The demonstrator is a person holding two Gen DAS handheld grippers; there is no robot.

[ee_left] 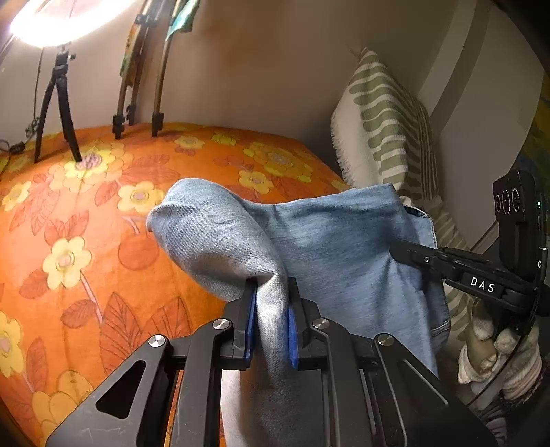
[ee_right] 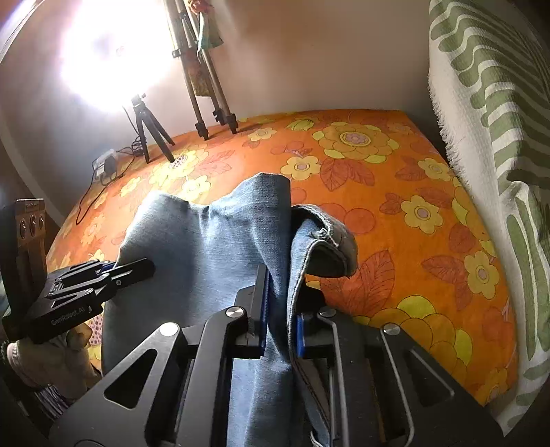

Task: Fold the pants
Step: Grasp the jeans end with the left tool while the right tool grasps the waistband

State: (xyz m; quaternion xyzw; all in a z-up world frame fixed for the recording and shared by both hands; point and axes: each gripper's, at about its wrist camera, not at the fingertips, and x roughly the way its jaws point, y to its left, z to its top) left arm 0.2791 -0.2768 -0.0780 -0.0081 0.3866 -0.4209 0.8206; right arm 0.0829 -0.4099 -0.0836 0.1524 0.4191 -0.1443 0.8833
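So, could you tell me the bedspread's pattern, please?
Orange bedspread with yellow flowers; right wrist view.

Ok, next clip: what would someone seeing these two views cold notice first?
Probably the light blue denim pants, bunched and lifted at the centre, pinched by the left hand-held gripper and the right hand-held gripper. Beneath them spreads a loud orange floral bedspread. A glaring lamp on a small tripod burns at the far left corner.
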